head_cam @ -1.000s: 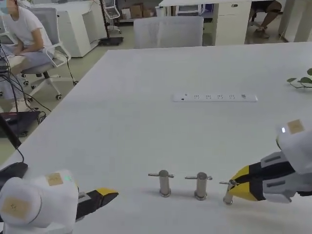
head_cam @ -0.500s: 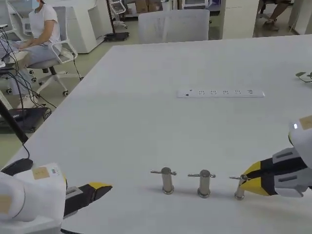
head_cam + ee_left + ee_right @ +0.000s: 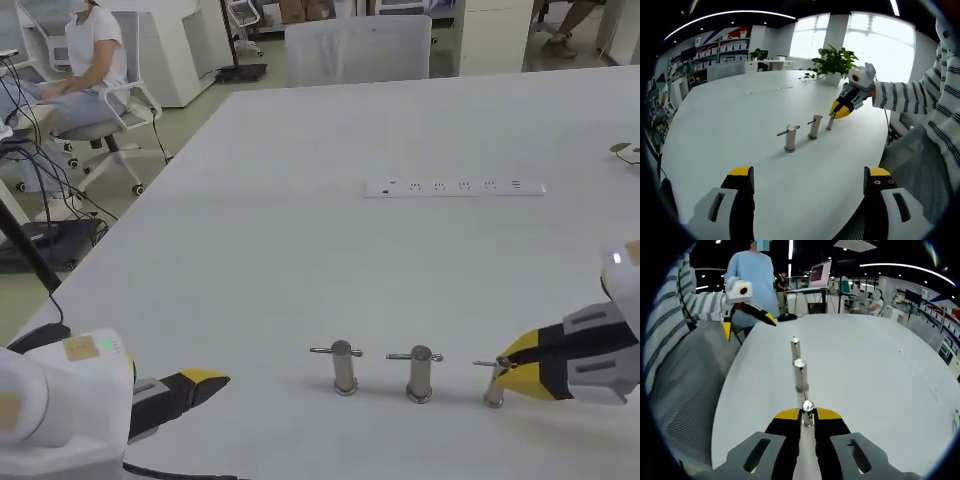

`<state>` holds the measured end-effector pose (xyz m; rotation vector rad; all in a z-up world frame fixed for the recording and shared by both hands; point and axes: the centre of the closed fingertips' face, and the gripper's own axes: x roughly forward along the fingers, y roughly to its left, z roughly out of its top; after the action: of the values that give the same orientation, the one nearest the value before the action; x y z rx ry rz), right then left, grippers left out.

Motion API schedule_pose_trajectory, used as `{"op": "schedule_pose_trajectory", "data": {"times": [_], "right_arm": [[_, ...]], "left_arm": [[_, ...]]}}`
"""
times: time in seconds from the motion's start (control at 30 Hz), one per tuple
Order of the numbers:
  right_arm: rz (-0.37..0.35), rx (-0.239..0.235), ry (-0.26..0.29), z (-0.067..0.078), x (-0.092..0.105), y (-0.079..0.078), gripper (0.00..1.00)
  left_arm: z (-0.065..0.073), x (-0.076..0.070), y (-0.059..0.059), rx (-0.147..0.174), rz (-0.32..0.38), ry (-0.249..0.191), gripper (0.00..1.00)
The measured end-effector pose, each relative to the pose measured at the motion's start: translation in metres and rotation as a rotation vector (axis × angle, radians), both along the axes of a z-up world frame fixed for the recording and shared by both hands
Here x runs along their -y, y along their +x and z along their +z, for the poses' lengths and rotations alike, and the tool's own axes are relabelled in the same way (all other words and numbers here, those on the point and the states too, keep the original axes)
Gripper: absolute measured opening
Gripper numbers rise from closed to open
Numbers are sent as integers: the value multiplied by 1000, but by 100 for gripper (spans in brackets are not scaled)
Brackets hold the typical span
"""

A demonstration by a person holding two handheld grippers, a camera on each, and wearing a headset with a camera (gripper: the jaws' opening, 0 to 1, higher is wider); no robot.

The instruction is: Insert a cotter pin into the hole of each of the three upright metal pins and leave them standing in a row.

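**Desk:** What do we have at the front of the white table (image 3: 300,250)?

**Photographer:** Three short, steel-grey metal pins stand upright in a row near its near edge: the left pin (image 3: 344,372), the middle pin (image 3: 419,376) and the right pin (image 3: 493,388). We see the first cotter pin (image 3: 322,351) lying crosswise through the left pin's head, and the second cotter pin (image 3: 400,357) likewise through the middle pin. The third cotter pin (image 3: 483,364) pokes out of the right pin's head.

**Desk:** And the grippers?

**Photographer:** The right gripper (image 3: 507,366) has its yellow-tipped jaws drawn together on the third cotter pin, at the right pin's head. The left gripper (image 3: 808,173) hangs at the near-left corner, well apart from the row, its jaws spread wide and holding nothing.

**Desk:** The setting?

**Photographer:** We are in an open office. A white power strip (image 3: 455,188) lies farther back on the table, and a grey chair (image 3: 358,50) is at the far edge. A potted plant (image 3: 832,60) stands at one end, and a seated person (image 3: 90,55) is at a desk beyond.

**Desk:** Our count?

**Photographer:** Three metal pins, three cotter pins, two grippers, one power strip.
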<state>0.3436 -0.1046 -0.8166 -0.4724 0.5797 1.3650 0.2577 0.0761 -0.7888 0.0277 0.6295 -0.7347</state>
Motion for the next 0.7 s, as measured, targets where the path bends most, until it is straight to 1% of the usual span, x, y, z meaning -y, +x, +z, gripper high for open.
{"op": "schedule_pose_trajectory", "data": {"times": [0.2, 0.33, 0.43, 0.53, 0.7], "right_arm": [[-27, -28, 13, -1, 1, 0, 11], [-28, -22, 18, -1, 1, -1, 11], [-31, -22, 8, -4, 2, 0, 11], [-44, -31, 18, -4, 2, 0, 15], [-45, -21, 18, -5, 1, -1, 18]], "left_arm": [[-1, 0, -1, -5, 0, 2, 90], [-1, 2, -2, -11, -3, -3, 90], [-2, 2, -3, -15, -6, 1, 90], [-2, 2, -4, -16, -11, 4, 90], [-2, 2, -4, -18, -14, 5, 91]]}}
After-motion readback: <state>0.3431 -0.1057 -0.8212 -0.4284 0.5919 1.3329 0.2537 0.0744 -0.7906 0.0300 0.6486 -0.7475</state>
